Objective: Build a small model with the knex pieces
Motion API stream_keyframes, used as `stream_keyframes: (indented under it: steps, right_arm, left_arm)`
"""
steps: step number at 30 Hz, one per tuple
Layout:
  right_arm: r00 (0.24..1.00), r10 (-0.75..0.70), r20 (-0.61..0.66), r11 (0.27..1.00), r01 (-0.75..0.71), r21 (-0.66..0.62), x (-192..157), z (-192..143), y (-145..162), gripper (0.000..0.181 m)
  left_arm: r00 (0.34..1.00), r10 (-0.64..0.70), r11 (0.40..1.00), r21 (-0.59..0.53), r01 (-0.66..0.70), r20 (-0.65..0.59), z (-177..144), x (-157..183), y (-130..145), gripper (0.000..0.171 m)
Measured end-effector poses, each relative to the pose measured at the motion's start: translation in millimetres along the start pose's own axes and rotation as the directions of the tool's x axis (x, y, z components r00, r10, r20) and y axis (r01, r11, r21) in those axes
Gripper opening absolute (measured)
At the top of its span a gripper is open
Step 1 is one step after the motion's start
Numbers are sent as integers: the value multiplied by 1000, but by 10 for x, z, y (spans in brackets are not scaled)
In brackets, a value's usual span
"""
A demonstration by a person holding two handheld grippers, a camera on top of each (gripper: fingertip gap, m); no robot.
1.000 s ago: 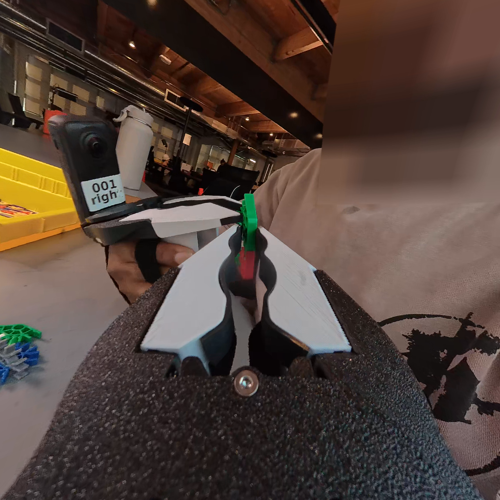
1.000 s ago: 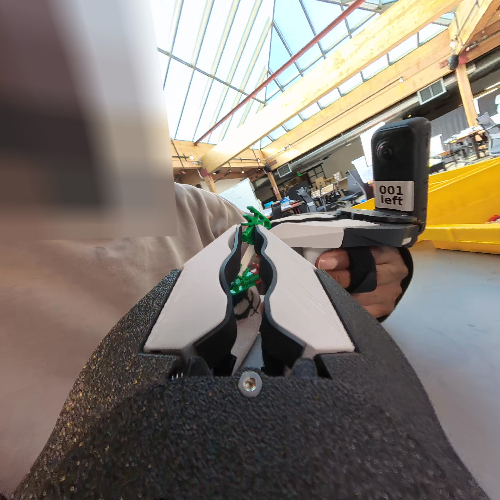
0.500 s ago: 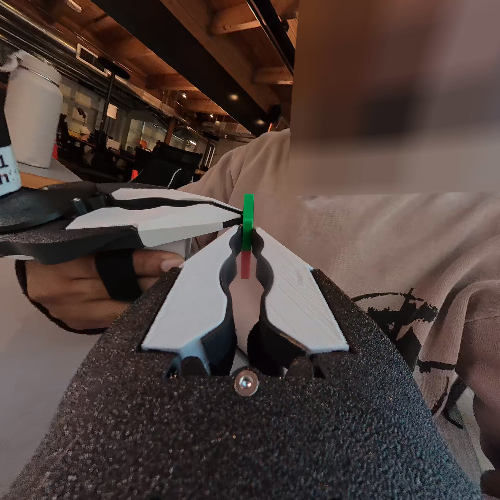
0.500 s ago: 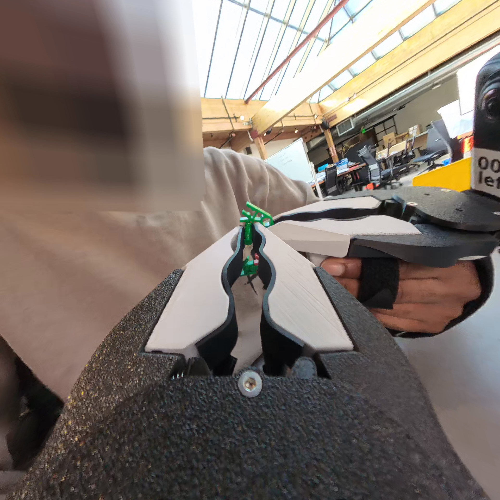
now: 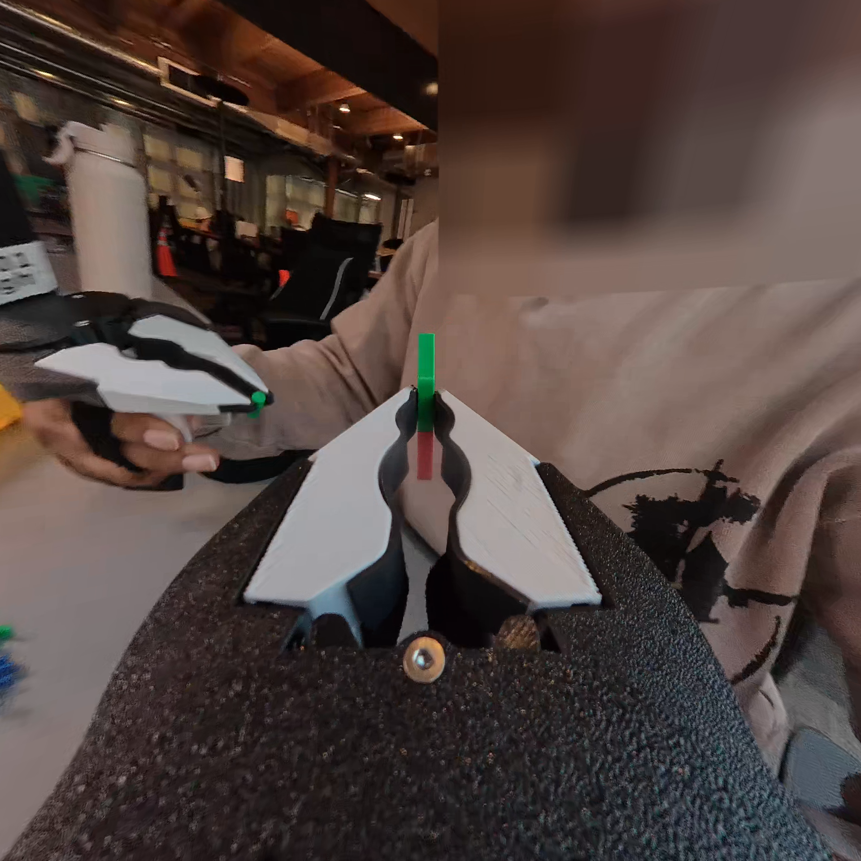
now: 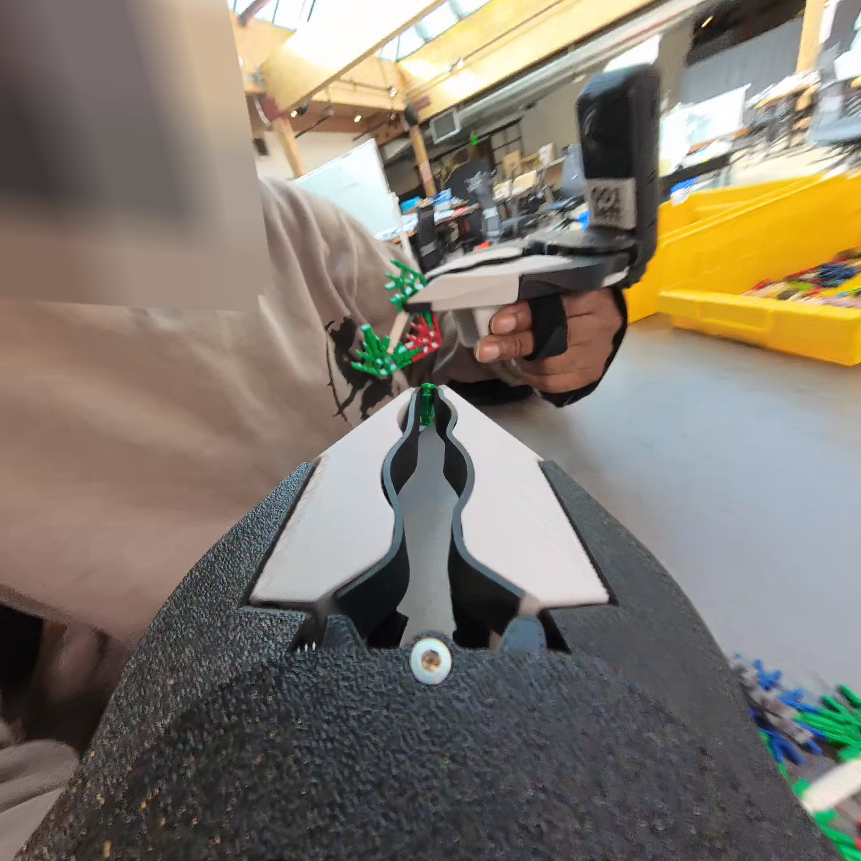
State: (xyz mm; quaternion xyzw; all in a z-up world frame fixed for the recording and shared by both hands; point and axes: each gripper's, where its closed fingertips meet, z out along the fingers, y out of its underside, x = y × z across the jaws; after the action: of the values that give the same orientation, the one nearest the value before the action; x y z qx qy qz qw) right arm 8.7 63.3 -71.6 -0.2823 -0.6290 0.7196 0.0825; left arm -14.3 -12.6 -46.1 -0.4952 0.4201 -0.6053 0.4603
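My left gripper (image 5: 425, 393) is shut on a small toy assembly (image 5: 425, 372) of green and red connectors, seen edge-on in the left wrist view. In the right wrist view the left gripper (image 6: 410, 300) holds this assembly (image 6: 396, 345): green snowflake-like connectors, a red connector and a tan rod. My right gripper (image 6: 426, 391) is shut on a short green rod (image 6: 426, 410) and sits just below the assembly, apart from it. In the left wrist view the right gripper (image 5: 258, 400) is off to the left with the green rod (image 5: 255, 399) at its tip.
A person in a beige printed shirt (image 5: 605, 396) is close behind both grippers. A yellow bin (image 6: 768, 321) of mixed pieces stands at the right on the grey table (image 6: 699, 466). Loose blue and green pieces (image 6: 815, 736) lie nearby. A white bottle (image 5: 109, 223) stands at the back left. The gap from one gripper's tips to the other's is roughly 9 centimetres.
The two grippers were tip to tip at the assembly. They have drawn apart: the right gripper has come away holding only the short green rod, and the left keeps the assembly.
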Motion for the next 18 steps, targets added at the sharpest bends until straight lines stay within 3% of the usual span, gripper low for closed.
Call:
stream_keyframes:
  steps: [2,5,10,12,15,18]
  right_arm:
    - [998,-36,-42,997,38,70,37,-61,-161,4]
    - [995,-43,-92,994,52,92,141,-20,-166,5]
    - [977,-70,-202,996,80,41,354,93,-23,5]
    - [950,-131,-282,991,132,-16,461,117,40,5]
    - [883,-264,-388,964,236,-120,586,143,94,5]
    - [784,-419,-458,908,350,-231,657,175,98,5]
  left_arm:
    - [976,3,999,-36,5,216,-192,-315,48,4]
    - [904,-31,968,-213,134,426,-440,-705,432,4]
    - [809,-125,868,-331,370,575,-560,-1001,1021,5]
    - [772,-80,855,-354,378,631,-624,-1096,1080,27]
    - [764,-91,927,-227,300,639,-650,-1139,775,38]
    - [819,-274,953,23,304,504,-613,-998,383,34]
